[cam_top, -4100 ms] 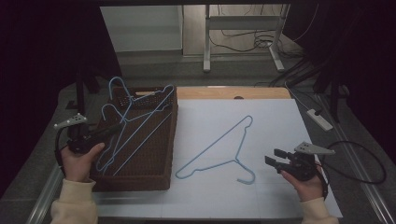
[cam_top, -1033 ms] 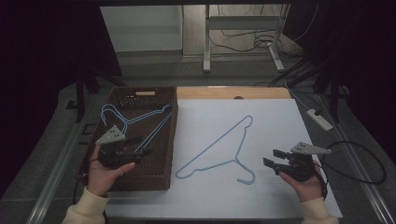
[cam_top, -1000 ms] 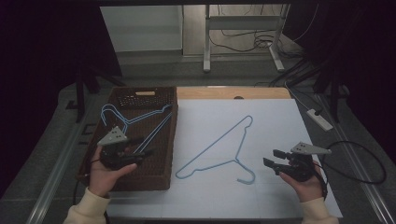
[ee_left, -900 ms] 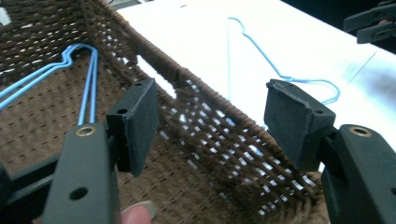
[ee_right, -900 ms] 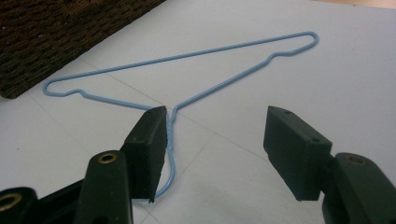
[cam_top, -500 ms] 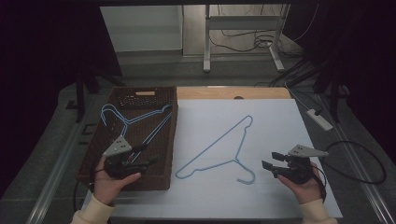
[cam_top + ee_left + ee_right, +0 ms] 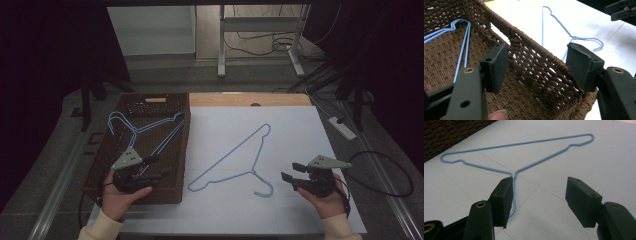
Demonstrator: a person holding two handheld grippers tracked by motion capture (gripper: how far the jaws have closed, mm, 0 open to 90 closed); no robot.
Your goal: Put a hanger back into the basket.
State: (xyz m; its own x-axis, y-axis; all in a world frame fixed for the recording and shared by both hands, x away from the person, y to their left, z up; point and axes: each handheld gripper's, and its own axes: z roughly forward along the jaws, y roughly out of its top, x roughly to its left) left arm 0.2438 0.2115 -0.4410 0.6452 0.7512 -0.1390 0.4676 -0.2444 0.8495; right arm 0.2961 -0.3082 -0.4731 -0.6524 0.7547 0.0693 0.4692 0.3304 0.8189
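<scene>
Item: one light-blue wire coat hanger (image 7: 239, 162), flat on our white table sheet (image 7: 295, 135). We held the right gripper (image 7: 291, 178) beside its hook, jaws apart, empty. Left gripper (image 7: 161, 167), likewise apart, hung over our brown woven basket (image 7: 111, 177) of spare blue hangers (image 7: 145, 131).

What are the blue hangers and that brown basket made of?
The hangers look like thin metal wire with a smooth blue coating, twisted at the neck; the metal is a guess. The basket looks like woven brown wicker or paper cord, matte, with gaps in the weave.
</scene>
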